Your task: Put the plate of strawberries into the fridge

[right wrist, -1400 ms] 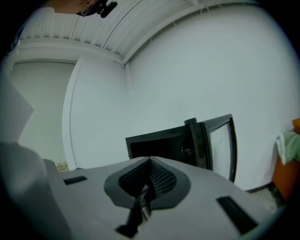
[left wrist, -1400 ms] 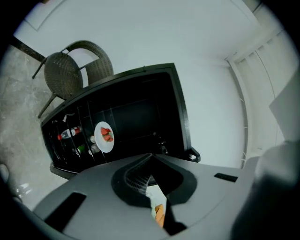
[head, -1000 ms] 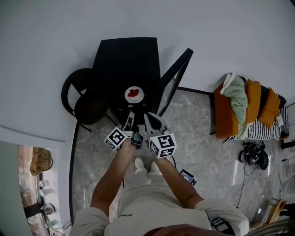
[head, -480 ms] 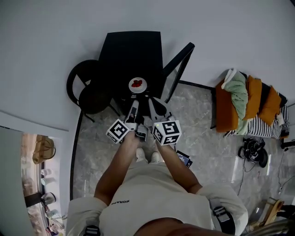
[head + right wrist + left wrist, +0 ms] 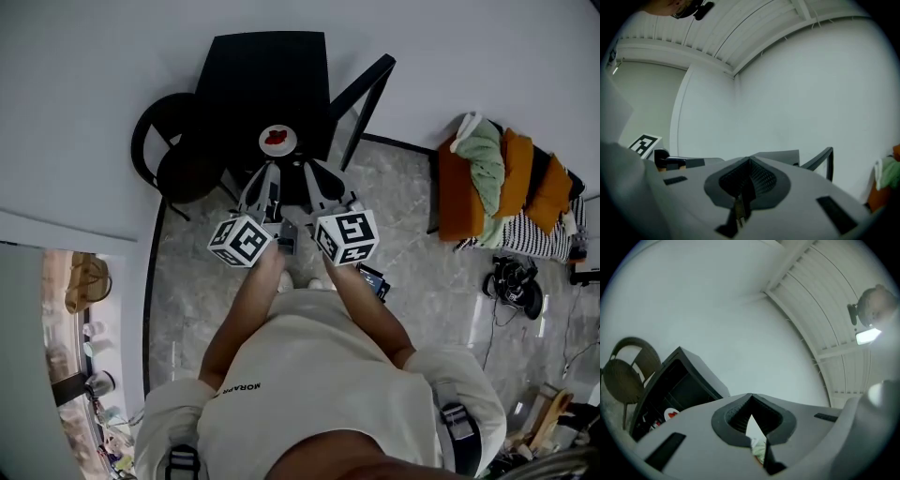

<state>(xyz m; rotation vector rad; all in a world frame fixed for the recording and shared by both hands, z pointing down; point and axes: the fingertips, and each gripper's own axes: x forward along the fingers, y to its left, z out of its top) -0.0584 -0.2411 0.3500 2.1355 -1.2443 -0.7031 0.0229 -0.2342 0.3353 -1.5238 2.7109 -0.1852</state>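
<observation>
A white plate of red strawberries point(image 5: 277, 139) sits in the front opening of a small black fridge point(image 5: 267, 80); it also shows low in the fridge point(image 5: 679, 380) as the plate point(image 5: 670, 414). My left gripper point(image 5: 268, 173) hangs just short of the plate and slightly left, shut with nothing in it point(image 5: 751, 401). Beside it, my right gripper point(image 5: 312, 171) is a little to the plate's right, jaws together and empty point(image 5: 750, 161). Neither touches the plate.
The fridge door point(image 5: 361, 103) stands open to the right. A round dark chair point(image 5: 173, 178) is against the fridge's left side. An orange seat piled with clothes point(image 5: 497, 220) is far right; a phone point(image 5: 373, 281) and cables point(image 5: 514, 305) lie on the marble floor.
The head view has shifted, so fridge and plate sit higher in frame. Both grippers have come slightly nearer the plate and stay shut. The plate keeps its place in the fridge.
</observation>
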